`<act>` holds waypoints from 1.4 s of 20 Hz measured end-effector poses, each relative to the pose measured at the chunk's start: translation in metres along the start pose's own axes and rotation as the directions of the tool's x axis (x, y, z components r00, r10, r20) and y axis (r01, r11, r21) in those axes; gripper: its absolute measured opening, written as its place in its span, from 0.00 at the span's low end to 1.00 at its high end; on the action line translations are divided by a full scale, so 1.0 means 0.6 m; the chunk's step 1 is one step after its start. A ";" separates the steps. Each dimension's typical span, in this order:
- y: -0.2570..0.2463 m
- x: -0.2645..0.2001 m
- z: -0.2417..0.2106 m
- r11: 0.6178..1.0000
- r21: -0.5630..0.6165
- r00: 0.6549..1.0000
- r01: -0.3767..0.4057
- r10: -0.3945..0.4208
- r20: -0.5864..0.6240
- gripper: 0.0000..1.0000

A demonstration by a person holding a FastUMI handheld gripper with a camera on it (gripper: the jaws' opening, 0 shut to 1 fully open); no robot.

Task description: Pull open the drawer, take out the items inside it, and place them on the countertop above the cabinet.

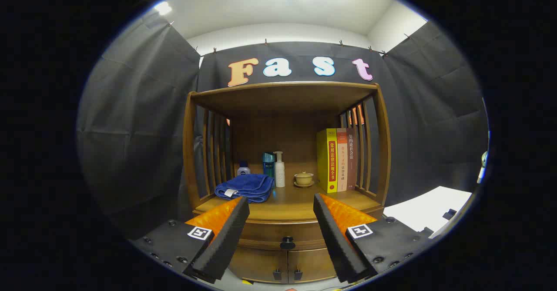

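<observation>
the gripper hangs wide open and empty before the closed drawer under the countertop, whose small dark knob, likely rigid and slippery, wants a centred pinch.

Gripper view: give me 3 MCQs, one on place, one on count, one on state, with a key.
1. Where is the blue towel?
A. on the countertop, left of the bottles
B. in the drawer
C. on the books

2. How many books stand at the right?
A. one
B. three
C. five

3. The drawer is:
A. pulled out
B. closed
C. removed

Key: 1 A, the towel lies folded on the countertop beside the bottles. 2 B, three spines show side by side. 3 B, its front sits flush, with the knob between the open jaws of the gripper, untouched.
</observation>
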State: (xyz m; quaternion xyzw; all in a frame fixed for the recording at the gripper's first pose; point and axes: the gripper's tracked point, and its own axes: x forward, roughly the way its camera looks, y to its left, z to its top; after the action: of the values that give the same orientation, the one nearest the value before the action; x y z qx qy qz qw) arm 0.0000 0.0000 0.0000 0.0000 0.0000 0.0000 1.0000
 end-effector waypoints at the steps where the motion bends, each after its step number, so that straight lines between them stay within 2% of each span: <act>1: 0.000 0.001 0.000 1.000 0.002 1.000 -0.003 0.003 0.001 0.97; 20: -0.008 0.004 -0.003 1.000 -0.014 1.000 0.005 -0.005 -0.002 0.98; 24: -0.008 0.021 -0.039 1.000 -0.015 0.999 0.002 -0.003 -0.037 0.98; 28: -0.016 0.063 -0.119 1.000 0.028 0.993 0.013 -0.009 -0.117 0.98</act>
State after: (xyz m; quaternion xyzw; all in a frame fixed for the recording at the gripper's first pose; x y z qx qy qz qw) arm 0.0376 -0.0095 -0.0713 0.0145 0.0583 -0.0055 0.9982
